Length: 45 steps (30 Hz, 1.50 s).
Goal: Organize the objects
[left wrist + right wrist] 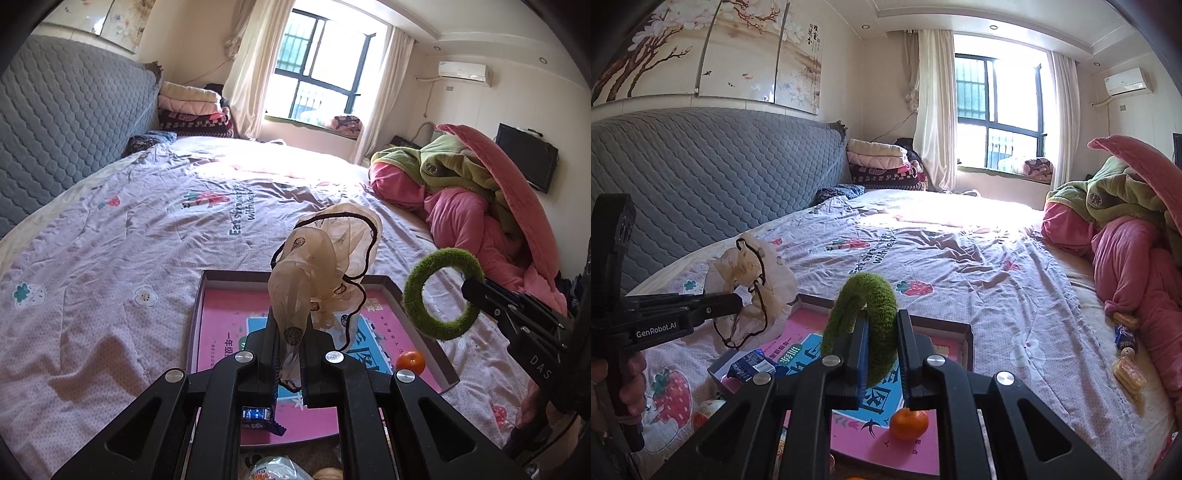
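With an orange (909,424) and a small blue carton (752,365) already lying in the pink-lined tray (424,314), a sheer scarf (325,258) is clamped in the left gripper (290,363) and a green ring (866,328) in the right gripper (882,354) above it, while snack packets (1126,354) are left on the bed (110,240).

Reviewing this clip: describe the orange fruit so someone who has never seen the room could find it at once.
On the bed lies a shallow box lid with a pink printed floor. The orange fruit sits inside it near the right wall, the only small round thing there; its neighbour, a blue carton, is boxy.
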{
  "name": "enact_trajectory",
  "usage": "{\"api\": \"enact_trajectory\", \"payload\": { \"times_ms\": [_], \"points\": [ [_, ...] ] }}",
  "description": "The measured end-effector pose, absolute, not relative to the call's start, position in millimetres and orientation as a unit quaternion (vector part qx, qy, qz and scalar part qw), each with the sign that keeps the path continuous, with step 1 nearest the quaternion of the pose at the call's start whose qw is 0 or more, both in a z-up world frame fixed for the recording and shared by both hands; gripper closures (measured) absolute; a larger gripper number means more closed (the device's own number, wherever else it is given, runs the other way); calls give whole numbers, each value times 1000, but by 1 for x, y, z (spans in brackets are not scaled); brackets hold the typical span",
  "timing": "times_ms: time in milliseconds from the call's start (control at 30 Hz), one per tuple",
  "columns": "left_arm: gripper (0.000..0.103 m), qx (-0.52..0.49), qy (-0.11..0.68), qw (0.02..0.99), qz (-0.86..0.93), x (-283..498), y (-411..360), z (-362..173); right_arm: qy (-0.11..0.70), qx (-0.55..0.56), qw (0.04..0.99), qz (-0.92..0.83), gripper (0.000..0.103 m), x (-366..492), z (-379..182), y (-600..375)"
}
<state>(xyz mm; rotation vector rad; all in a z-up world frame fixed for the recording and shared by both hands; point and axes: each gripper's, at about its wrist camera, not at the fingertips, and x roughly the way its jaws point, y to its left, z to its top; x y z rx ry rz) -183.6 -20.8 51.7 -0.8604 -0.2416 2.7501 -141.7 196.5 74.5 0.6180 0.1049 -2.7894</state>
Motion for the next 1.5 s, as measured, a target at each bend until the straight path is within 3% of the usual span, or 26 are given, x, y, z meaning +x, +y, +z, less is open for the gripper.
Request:
{"api": "enact_trajectory", "payload": {
  "times_ms": [1500],
  "points": [
    [95, -387, -43, 147, 909, -195, 24, -14, 72, 294, 143, -942, 89, -156, 4, 182]
  ]
}}
